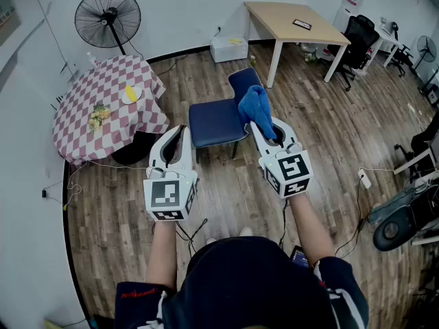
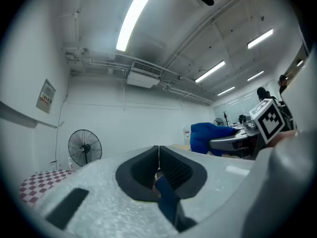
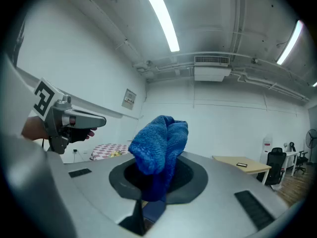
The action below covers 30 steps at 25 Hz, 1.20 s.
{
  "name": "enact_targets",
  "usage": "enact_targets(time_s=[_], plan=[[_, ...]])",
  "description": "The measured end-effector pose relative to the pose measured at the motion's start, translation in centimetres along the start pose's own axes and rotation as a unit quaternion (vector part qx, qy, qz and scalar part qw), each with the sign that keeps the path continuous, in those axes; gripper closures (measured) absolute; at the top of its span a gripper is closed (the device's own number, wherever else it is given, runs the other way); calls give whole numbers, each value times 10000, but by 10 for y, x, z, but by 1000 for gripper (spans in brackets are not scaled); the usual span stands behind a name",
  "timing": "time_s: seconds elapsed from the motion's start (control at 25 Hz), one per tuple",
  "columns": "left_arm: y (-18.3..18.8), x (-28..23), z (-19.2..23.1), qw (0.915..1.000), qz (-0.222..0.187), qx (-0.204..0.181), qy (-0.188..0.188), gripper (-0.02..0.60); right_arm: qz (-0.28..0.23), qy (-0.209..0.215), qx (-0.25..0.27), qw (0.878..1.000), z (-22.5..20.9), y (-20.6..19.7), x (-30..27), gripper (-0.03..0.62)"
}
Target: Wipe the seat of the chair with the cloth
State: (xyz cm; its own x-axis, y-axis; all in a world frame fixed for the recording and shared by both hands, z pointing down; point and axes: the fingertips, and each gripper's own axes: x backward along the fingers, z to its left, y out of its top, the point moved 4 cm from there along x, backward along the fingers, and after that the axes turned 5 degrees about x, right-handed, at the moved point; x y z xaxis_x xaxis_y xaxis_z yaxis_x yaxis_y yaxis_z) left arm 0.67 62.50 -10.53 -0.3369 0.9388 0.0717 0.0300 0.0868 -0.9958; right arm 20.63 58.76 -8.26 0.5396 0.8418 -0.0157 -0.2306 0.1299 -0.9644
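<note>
Blue terry cloth [image 1: 256,108] bunched into a thick wad, pinched in the right gripper [image 1: 266,130]; jaws clamped tight on its lower part, loose bulk standing out past the tips. Left gripper [image 1: 182,132] carried alongside, pads pressed fully together, holding nothing.

Dark blue padded chair [image 1: 218,122] ahead of both grippers on the wood-plank floor [image 1: 329,129], between the round table with the red-and-white checked cover [image 1: 103,105] and the light wooden desk [image 1: 288,19]. Seat bare, backrest rising from its far right edge in the head view. Cloth lined up there over the seat's right edge, close by the backrest, but apparently held aloft and not yet pressed onto the padding; no telling for certain from these views.

Likely step: bringing the wad down to begin the first stroke. To do it well:
- Tip the right gripper downward on the way in, to put the soft wad and not the hard jaw tips on the padding
- Start at the seat's back edge, under the backrest, and draw toward the front edge in overlapping passes, corner to corner
- Keep the clamp firm, to avoid dropping or dragging out the cloth mid-stroke
- Press lightly and evenly; probably a light chair, apt to slide on smooth planks
- Use the spare left gripper to brace the seat's front edge against any shift
</note>
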Motion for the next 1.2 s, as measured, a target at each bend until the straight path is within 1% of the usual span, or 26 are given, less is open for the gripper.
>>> enact_targets(time_s=[0.52, 0.84, 1.2], plan=[[-10, -12, 0, 9999, 128, 42, -27, 563, 15, -10, -115, 9999, -5, -9, -9, 542], [-19, -33, -26, 9997, 252, 38, -2, 563, 68, 128, -156, 9998, -32, -25, -5, 542], [-39, -49, -63, 9989, 471, -27, 70, 563, 166, 374, -165, 9990, -61, -57, 3, 540]])
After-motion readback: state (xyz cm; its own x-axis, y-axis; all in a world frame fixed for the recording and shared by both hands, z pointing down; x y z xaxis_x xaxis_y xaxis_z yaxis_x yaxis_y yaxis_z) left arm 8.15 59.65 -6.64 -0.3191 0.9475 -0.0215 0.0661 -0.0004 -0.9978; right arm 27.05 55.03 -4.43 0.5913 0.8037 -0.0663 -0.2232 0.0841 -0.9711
